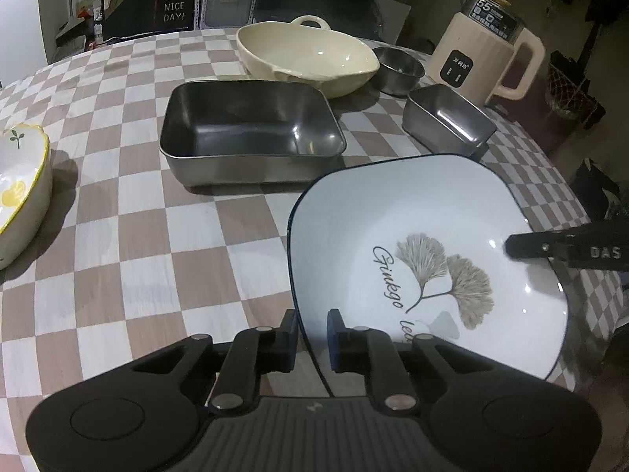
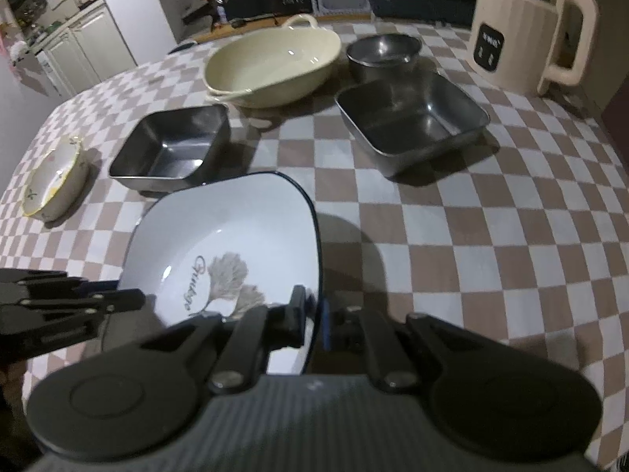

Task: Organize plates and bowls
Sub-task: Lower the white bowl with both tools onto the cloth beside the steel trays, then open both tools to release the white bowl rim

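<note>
At the far left of the checkered surface [image 1: 118,236] sits a small yellow-rimmed bowl [image 1: 19,192] painted with flowers. To its right lies a large steel tray [image 1: 251,133], with a cream two-handled dish [image 1: 306,59] behind it. Further right stand a round steel bowl [image 1: 397,69] and a small steel tray [image 1: 448,118], and beyond them a cream kettle [image 1: 483,55] near the far edge. Nearest the cameras is the white plate [image 1: 428,259], square with rounded corners, dark-rimmed and printed with ginkgo leaves. It is gripped from both sides and appears raised off the cloth, casting a shadow there. The left tool [image 1: 312,334] straddles its left rim, jaws narrowed onto the edge. The right tool [image 2: 314,314] is clenched tight on the opposite rim, one finger inside the plate and one outside
</note>
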A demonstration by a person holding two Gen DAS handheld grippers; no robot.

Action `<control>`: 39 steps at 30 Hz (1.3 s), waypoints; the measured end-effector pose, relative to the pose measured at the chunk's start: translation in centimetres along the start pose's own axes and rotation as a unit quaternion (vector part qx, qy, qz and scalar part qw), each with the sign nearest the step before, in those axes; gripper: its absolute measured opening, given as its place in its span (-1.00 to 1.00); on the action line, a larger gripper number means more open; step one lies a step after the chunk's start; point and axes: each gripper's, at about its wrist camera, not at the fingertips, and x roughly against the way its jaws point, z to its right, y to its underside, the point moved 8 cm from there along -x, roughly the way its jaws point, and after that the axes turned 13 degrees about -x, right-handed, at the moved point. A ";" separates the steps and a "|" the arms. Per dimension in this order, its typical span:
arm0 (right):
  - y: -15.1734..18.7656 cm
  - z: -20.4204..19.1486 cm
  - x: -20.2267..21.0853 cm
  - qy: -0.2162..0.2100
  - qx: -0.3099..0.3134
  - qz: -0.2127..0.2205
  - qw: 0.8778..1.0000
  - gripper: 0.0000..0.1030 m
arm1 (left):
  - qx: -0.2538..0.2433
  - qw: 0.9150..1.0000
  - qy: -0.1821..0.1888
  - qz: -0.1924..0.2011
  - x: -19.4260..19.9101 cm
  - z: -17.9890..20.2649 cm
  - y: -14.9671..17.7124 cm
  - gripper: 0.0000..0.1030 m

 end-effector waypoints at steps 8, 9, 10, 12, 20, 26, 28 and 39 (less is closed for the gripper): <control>-0.2 0.0 -1.9 0.029 0.019 -0.009 0.999 -0.70 | -0.008 1.000 0.002 -0.001 0.2 0.3 -0.4 -0.69; -0.2 0.0 -2.1 0.032 0.019 -0.010 0.999 -0.69 | -0.008 1.000 0.003 -0.001 0.3 0.3 -0.5 -0.69; -0.2 0.0 -2.3 0.034 0.019 -0.011 0.999 -0.68 | -0.008 1.000 0.003 -0.001 0.3 0.4 -0.6 -0.69; -0.2 0.0 -2.7 0.038 0.020 -0.014 0.999 -0.66 | -0.008 1.000 0.004 0.000 0.3 0.4 -0.7 -0.69; -0.1 -0.1 -3.3 0.044 0.029 -0.015 0.998 -0.61 | -0.003 1.000 0.008 -0.001 0.4 0.2 -0.9 -0.69; -0.4 0.1 -3.2 0.041 0.015 -0.022 0.999 -0.63 | 0.008 1.000 -0.003 -0.004 0.2 -0.2 -1.2 -0.69; -0.5 0.0 -3.3 0.040 0.017 -0.019 0.999 -0.63 | 0.008 1.000 -0.008 -0.004 0.1 -0.3 -1.5 -0.69; -0.7 0.2 -3.3 0.027 0.016 -0.018 0.999 -0.65 | -0.002 1.000 -0.014 -0.002 0.1 -0.1 -1.4 -0.69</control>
